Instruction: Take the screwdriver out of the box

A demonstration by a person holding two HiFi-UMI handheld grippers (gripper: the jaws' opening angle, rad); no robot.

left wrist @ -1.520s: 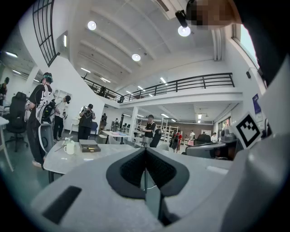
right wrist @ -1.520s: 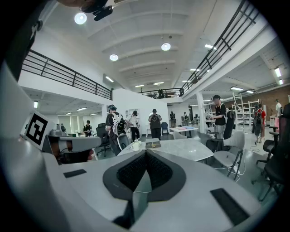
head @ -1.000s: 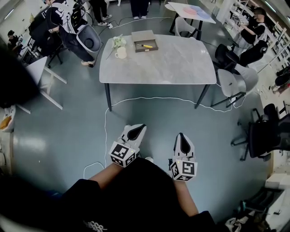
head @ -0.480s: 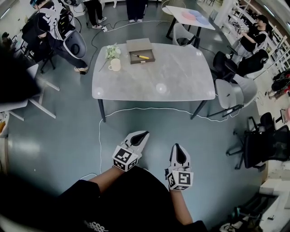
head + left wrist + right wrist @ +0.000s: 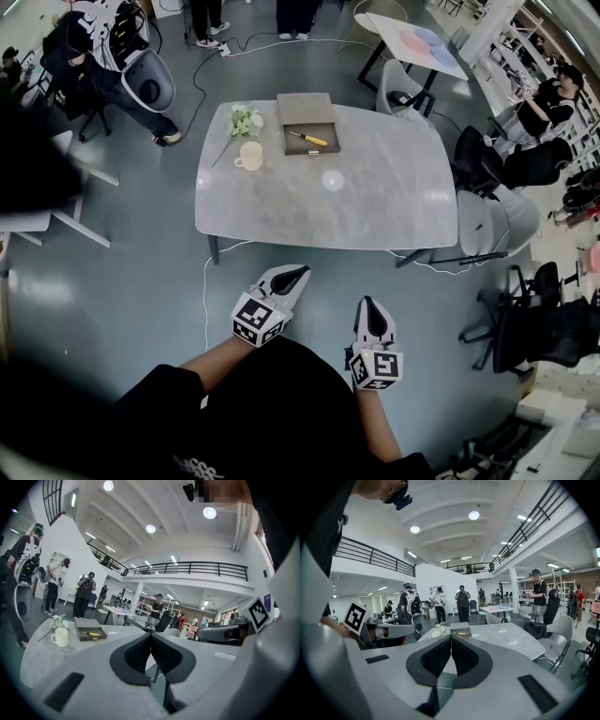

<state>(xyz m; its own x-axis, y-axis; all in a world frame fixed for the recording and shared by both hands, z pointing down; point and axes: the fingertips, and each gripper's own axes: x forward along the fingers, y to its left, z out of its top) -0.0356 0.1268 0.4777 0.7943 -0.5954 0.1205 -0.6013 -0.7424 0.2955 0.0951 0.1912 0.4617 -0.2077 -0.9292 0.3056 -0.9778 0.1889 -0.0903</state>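
Table [image 5: 375,206], grey-topped, with box [image 5: 295,146], on teal floor [image 5: 131,281], chairs [image 5: 487,223] beside.

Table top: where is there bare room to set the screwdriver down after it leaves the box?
The near half of the table and its right side beyond the box are bare. The far left corner is crowded: mug, flowers, then the open box holding the screwdriver.

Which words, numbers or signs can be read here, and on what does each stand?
No word or number can be read.
White print on the person's black shirt: cut off at the edge, unreadable.
Left tongs and right tongs: only square black-and-white markers, no letters.
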